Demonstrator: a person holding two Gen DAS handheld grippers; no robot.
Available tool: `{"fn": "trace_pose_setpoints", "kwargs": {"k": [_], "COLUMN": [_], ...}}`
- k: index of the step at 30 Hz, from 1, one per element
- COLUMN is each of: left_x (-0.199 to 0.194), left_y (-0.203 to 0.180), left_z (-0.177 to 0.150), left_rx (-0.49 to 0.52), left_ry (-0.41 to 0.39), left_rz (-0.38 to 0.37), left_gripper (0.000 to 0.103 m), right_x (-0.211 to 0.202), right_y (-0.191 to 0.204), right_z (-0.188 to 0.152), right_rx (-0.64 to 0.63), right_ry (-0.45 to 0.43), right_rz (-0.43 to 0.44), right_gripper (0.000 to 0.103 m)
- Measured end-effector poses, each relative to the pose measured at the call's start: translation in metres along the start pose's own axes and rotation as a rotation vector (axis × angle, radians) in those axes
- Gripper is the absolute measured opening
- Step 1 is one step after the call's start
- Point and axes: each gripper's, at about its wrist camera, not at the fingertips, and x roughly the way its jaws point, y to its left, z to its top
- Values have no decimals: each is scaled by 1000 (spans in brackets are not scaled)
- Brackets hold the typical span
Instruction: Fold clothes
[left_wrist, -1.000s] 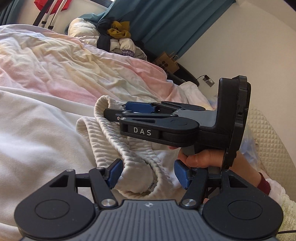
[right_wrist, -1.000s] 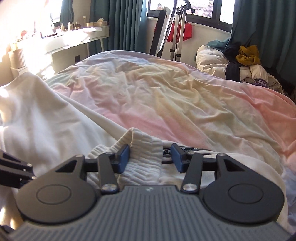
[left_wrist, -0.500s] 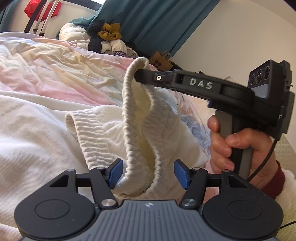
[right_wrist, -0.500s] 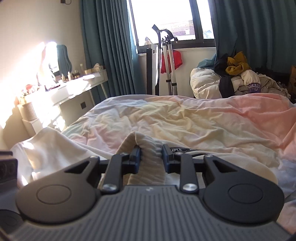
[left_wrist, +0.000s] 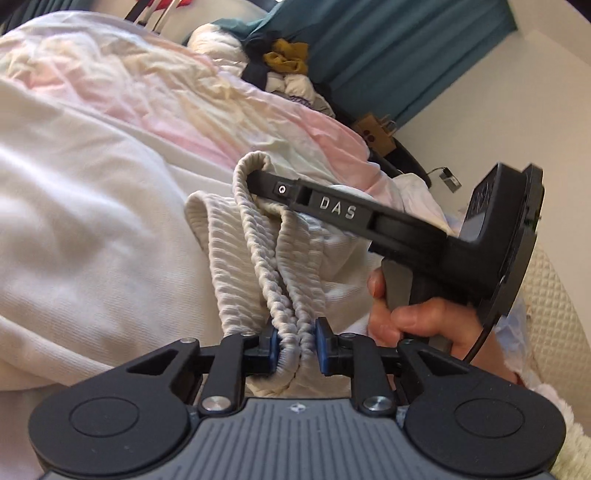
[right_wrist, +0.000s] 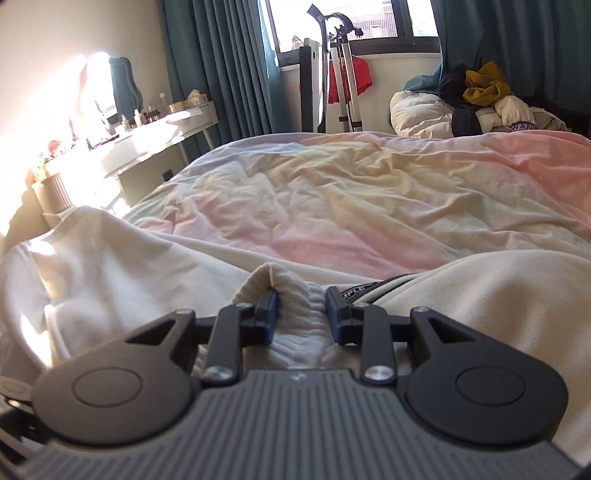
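Two grips on the ribbed waistband (left_wrist: 295, 288) of the cream garment on the bed (right_wrist: 369, 192) — left gripper (left_wrist: 294, 345) has just closed, clamping it, right gripper (right_wrist: 301, 314) pinches its far fold — keep tension even, lift together.

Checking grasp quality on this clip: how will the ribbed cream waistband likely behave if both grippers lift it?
Probably floppy: the waistband already droops between the left gripper and right gripper. Likely light. Its ribbing should resist slipping.
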Motion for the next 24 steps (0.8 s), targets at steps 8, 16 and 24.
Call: {"fn": "trace_pose_setpoints", "kwargs": {"k": [8, 16, 24], "left_x": [-15, 7, -40], "left_y": [-17, 10, 11], "left_z": [15, 11, 6], "left_rx": [105, -6, -108], "left_ry": [-98, -14, -155], "left_rz": [-67, -19, 41], "left_gripper": [16, 20, 56], "right_x": [-32, -13, -90], "right_y": [-6, -10, -22], "right_z": [17, 2, 4], "right_rx": [99, 131, 206], "right_ry": [-159, -73, -115], "right_rz": [-33, 12, -89], "right_gripper": [29, 31, 32]}}
